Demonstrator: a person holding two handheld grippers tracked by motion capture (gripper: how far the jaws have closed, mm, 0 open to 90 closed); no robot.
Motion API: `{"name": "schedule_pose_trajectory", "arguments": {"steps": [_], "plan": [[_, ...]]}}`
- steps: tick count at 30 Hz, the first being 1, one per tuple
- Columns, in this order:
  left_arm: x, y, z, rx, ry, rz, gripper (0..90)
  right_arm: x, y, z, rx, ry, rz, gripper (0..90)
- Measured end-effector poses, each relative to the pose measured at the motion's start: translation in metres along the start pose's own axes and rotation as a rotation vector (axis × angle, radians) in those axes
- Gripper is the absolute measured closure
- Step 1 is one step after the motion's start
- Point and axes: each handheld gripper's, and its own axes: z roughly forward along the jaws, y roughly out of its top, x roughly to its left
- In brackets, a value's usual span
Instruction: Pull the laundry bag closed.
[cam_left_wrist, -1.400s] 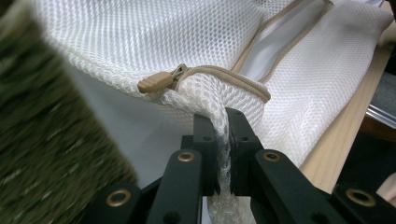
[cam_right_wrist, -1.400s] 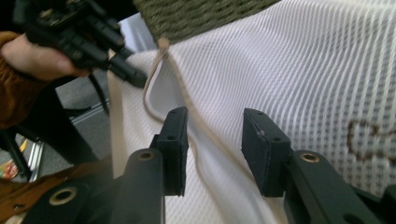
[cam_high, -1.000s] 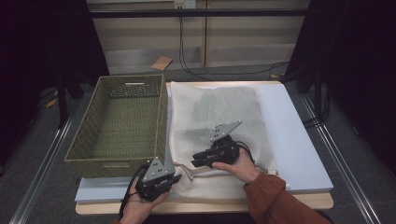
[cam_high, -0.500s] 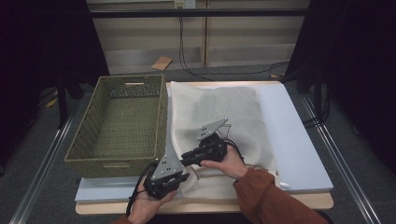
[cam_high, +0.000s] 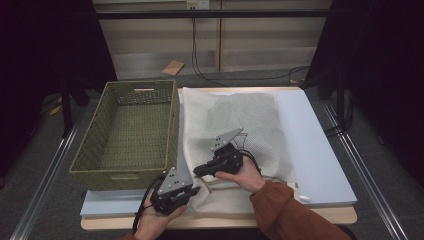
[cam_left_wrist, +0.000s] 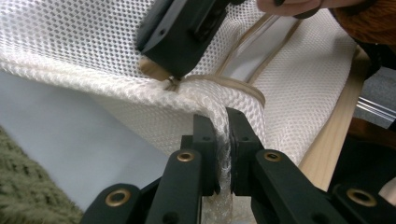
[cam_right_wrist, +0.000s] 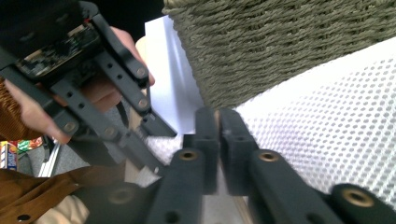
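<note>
Bag lies flat on bench, long way front to back. Left claw clamped on near corner. Right claw just closed on edge beside it.

The room is dim, dark at both sides; soft overhead light falls on the table. Close-up views are sharp mid-frame, with the nearest black parts blurred. No glare.

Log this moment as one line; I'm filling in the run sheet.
left gripper: shut on edge of white mesh laundry bag | right gripper: jaws just closed on the bag's beige trim | olive woven basket: beside bag
</note>
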Motion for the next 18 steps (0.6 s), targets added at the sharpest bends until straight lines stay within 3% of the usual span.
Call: {"name": "schedule_pose_trajectory", "arguments": {"steps": [6,12,18], "plan": [[-0.001,0.001,0.002,0.01,-0.005,0.022,84.2,-0.001,0.002,0.002,-0.019,0.009,0.003,77.8],[-0.002,0.001,0.001,0.008,-0.005,0.026,84.2,0.0,0.007,0.012,-0.002,0.011,-0.005,76.2],[-0.002,0.0,0.002,0.004,-0.008,0.028,84.2,-0.004,0.005,0.012,-0.008,0.009,0.02,75.6]]}}
